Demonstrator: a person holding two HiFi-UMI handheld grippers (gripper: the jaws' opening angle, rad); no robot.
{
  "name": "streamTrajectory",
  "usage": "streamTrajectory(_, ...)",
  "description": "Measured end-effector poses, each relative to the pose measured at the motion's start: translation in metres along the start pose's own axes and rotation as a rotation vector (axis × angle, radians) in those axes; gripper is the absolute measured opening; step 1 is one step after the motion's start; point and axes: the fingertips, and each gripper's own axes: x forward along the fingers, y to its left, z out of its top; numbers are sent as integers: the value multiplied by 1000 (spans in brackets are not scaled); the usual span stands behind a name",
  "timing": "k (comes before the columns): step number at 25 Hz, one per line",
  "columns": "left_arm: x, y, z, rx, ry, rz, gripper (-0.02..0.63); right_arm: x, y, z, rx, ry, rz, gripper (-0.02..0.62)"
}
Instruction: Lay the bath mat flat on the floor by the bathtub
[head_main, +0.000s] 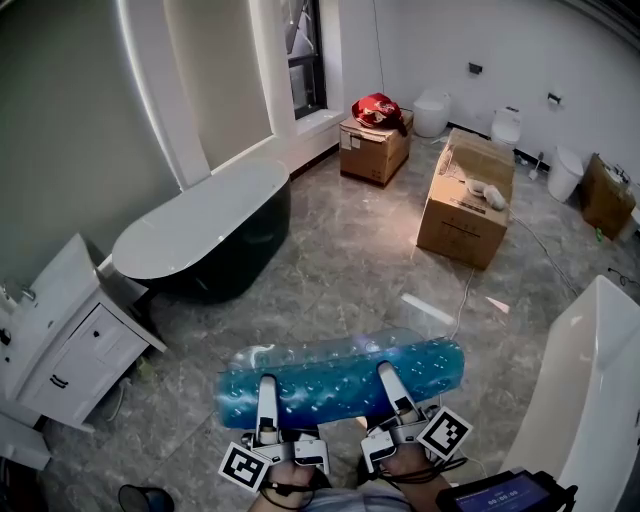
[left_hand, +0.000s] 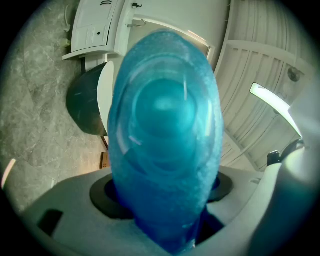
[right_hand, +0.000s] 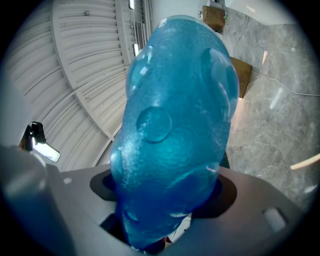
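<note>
While the rolled bath mat (head_main: 340, 383) filled both gripper views, could not see where the jaws met its blue bulk. Found no legible print on the cardboard boxes (head_main: 465, 205); could not read the digits on the screen (head_main: 505, 492) at lower right. Noted left tool (head_main: 267, 385) and right tool (head_main: 390, 378) each spread wide yet clamped on the roll, one toward each end. Saw it held crosswise above the floor (head_main: 340, 270), well apart from the dark bathtub (head_main: 205, 235).
</note>
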Motion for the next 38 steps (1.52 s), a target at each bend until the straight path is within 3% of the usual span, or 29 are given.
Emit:
streamTrajectory(10,33,1,-58,14,-2,-25,348,0,-7,69,-15,-1,25,371)
streamTrajectory(18,53,14,-73,44,-10,-4,348,14,-28,89,26,15,17,371)
streamTrajectory(26,106,56,-52,35,-4,24,348,74,-61,94,34,15,-14,371)
streamTrajectory(38,255,122,49,10,71,44,348,248,-94,73,34,-47,-54,371)
